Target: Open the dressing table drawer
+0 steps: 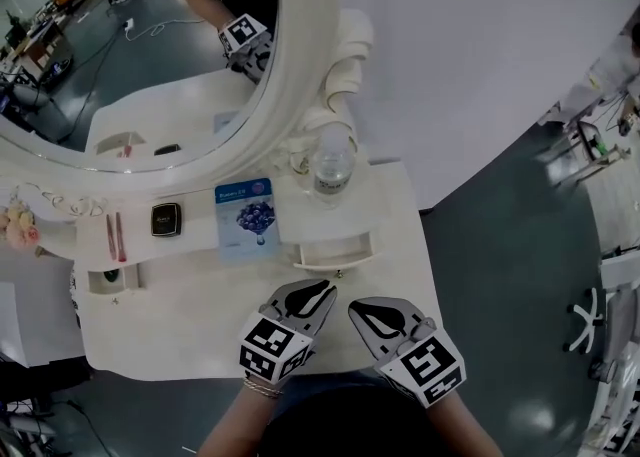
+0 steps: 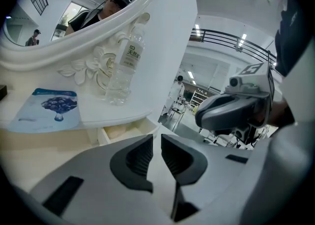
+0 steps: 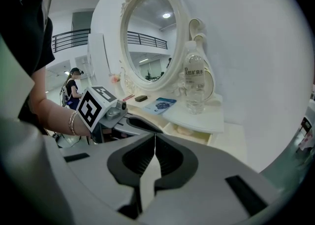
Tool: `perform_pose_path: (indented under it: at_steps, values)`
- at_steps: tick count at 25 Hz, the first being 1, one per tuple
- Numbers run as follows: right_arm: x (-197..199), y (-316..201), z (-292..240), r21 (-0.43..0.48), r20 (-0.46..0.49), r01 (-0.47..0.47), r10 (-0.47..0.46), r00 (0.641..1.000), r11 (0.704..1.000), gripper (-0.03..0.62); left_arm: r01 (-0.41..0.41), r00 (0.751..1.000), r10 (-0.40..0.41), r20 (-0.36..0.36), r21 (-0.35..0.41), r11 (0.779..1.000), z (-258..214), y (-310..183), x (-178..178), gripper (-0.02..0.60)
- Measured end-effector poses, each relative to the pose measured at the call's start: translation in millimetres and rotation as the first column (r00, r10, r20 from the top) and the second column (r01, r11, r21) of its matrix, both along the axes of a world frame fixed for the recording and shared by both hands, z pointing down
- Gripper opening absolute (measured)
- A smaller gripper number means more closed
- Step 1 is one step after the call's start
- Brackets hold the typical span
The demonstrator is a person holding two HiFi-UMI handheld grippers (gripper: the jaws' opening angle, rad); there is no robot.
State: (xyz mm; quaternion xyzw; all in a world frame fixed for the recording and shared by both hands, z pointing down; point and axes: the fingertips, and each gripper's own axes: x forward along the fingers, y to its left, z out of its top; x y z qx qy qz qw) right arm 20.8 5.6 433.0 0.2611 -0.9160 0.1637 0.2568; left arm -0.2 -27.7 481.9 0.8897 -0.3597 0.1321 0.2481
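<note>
**A:** Head view first. Where's the drawer?

**B:** The drawer point(image 1: 335, 250) is pulled out at the right of the dressing table point(image 1: 200, 320), under the raised shelf w/ the water bottle point(image 1: 332, 165). A blue sachet point(image 1: 245, 217) and a dark compact point(image 1: 166, 219) lie to its left, below the oval mirror point(image 1: 300, 65). The left gripper point(image 1: 318, 291) and right gripper point(image 1: 357, 310) sit side by side over the near tabletop, tips pointing at the drawer, just short of it.

**A:** Left gripper view?

**B:** The left gripper point(image 2: 156, 138) has its jaws a narrow gap apart w/ nothing between, only bare tabletop behind. The drawer point(image 2: 120, 131) is beyond the tips, open, pale inside. The bottle point(image 2: 127, 64) is upright on the shelf above it and the sachet point(image 2: 49, 108) lies flat at left. The right gripper point(image 2: 231, 111) is alongside at right.

**A:** Right gripper view?

**B:** The right gripper point(image 3: 155, 135) is closed, tips meeting, empty. The drawer point(image 3: 189, 133) is ahead and slightly right, out from under the shelf. The bottle point(image 3: 194, 83) stands above it and the mirror point(image 3: 150, 42) behind. The left gripper point(image 3: 123, 120) is at left w/ its marker cube point(image 3: 95, 106), and there's a bracelet point(image 3: 73, 123) on the wrist.
</note>
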Motion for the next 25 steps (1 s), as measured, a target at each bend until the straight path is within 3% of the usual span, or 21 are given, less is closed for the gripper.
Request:
perform_pose_path:
  at_steps: [11, 20, 25]
  values:
    - [-9.7, -1.0, -15.6, 0.03, 0.046, 0.04, -0.041, 0.998, 0.999, 0.02, 0.027, 1.0, -0.026, -0.014, 0.087, 0.996, -40.2, 2.7, -6.4, 0.044]
    - [-10.0, 4.9, -27.1, 0.056, 0.056, 0.072, -0.075, 0.996, 0.996, 0.02, 0.051, 0.997, -0.043, -0.066, 0.114, 0.992, -67.7, 13.9, -9.0, 0.032]
    - [-9.8, 3.8, -35.2, 0.067, 0.078, 0.075, -0.081, 0.994, 0.995, 0.02, 0.059, 0.997, -0.052, -0.055, 0.135, 0.989, -78.8, 17.7, -14.7, 0.025]
